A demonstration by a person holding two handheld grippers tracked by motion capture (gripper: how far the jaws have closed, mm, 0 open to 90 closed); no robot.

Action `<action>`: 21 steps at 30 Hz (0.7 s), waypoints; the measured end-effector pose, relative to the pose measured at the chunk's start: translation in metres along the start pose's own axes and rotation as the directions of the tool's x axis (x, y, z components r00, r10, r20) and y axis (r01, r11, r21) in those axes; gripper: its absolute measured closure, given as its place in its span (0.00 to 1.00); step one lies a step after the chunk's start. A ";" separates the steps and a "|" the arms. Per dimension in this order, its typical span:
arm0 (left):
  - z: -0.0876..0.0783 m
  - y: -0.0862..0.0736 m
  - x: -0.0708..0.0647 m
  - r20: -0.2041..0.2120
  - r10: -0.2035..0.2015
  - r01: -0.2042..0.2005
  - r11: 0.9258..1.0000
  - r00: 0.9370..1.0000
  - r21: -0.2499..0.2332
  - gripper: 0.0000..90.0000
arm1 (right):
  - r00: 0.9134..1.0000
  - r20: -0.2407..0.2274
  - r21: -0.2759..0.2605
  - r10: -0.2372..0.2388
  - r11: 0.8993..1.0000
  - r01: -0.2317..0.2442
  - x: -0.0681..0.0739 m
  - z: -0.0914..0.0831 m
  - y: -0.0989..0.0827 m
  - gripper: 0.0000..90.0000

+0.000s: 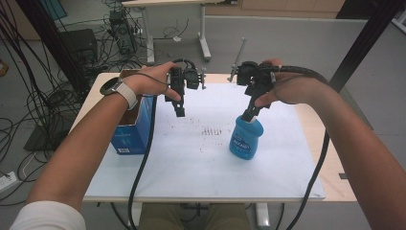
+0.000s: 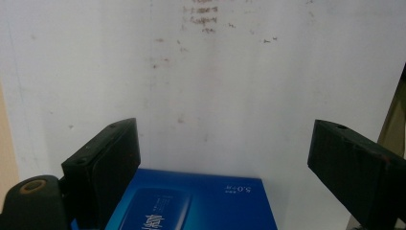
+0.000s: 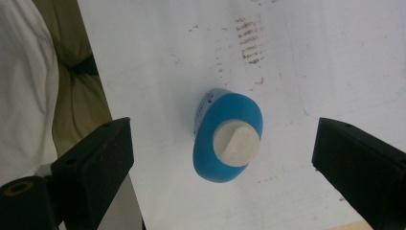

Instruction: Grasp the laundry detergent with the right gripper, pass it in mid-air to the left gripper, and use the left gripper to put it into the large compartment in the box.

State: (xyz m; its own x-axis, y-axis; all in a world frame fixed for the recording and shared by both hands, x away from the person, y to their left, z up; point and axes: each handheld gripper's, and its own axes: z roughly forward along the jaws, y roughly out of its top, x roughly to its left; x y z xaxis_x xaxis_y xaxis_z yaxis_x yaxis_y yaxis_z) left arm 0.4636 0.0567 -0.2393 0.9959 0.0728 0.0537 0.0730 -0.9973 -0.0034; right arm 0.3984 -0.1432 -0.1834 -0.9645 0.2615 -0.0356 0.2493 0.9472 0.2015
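Right gripper view, blue bottle below, between wide jaws, untouched

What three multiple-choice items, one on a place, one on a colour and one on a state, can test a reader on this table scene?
1. Where does the open blue cardboard box stand?
A. by the table's left edge
B. at the table's middle
C. at the right edge

2. What colour is the cap of the blue plastic bottle?
A. red
B. white
C. black

3. How is the right gripper?
A. shut on the cap
B. holding the box
C. open above the bottle

Answers: 1 A, the high view shows it at the left edge. 2 B, the right gripper view shows a white cap. 3 C, both jaws stand clear of the bottle.
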 end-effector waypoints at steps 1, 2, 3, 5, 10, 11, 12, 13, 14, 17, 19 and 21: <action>0.000 0.000 0.000 0.000 -0.001 0.001 1.000 1.000 -0.001 0.12 | 1.000 0.000 0.000 0.000 1.000 0.000 0.000 0.000 0.000 0.08; 0.000 0.000 0.000 0.001 0.001 -0.001 1.000 1.000 0.001 0.12 | 1.000 -0.006 -0.001 0.003 1.000 -0.003 -0.001 0.001 -0.001 0.09; 0.000 0.000 0.000 0.000 -0.001 0.001 1.000 1.000 -0.001 0.12 | 1.000 -0.009 0.009 0.012 1.000 -0.012 -0.001 0.002 -0.003 0.10; 0.000 0.001 0.000 -0.004 0.004 -0.004 1.000 1.000 -0.001 0.12 | 1.000 -0.005 0.013 0.019 1.000 -0.019 -0.002 0.003 -0.004 0.10; 0.001 0.001 0.000 -0.003 0.004 -0.004 1.000 1.000 -0.003 0.13 | 0.998 -0.011 -0.002 0.066 0.998 -0.066 -0.005 0.003 -0.008 0.11; 0.001 0.001 0.000 -0.003 0.007 -0.007 1.000 1.000 0.000 0.13 | 0.997 -0.008 -0.002 0.077 0.997 -0.077 -0.005 0.003 -0.009 0.11; 0.001 0.001 0.000 -0.002 0.007 -0.007 1.000 1.000 0.000 0.13 | 0.996 -0.008 0.004 0.089 0.996 -0.089 -0.006 0.003 -0.009 0.11; 0.001 0.001 0.000 -0.003 0.007 -0.007 1.000 1.000 -0.002 0.13 | 0.995 -0.011 0.006 0.100 0.995 -0.100 -0.006 0.003 -0.010 0.12; 0.001 0.001 0.000 -0.002 0.008 -0.008 1.000 1.000 -0.002 0.13 | 0.995 -0.012 0.004 0.103 0.995 -0.103 -0.007 0.003 -0.010 0.12; 0.002 0.001 -0.001 -0.001 0.006 -0.006 1.000 1.000 -0.004 0.13 | 0.993 -0.012 0.000 0.116 0.993 -0.116 -0.007 0.004 -0.012 0.12; 0.002 0.001 -0.002 -0.002 0.007 -0.007 1.000 1.000 -0.002 0.13 | 0.991 -0.008 0.016 0.136 0.991 -0.136 -0.007 0.005 -0.013 0.12; 0.002 0.002 -0.002 -0.003 0.005 -0.005 1.000 1.000 -0.003 0.13 | 0.984 -0.009 0.024 0.178 0.984 -0.178 -0.008 0.007 -0.015 0.09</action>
State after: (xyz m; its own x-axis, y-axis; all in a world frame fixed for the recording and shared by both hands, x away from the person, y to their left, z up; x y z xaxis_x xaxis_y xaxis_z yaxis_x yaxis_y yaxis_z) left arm 0.4615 0.0549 -0.2417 0.9961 0.0674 0.0569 0.0675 -0.9977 -0.0005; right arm 0.4032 -0.1586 -0.1929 -0.9054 0.4244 0.0100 0.4191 0.8898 0.1807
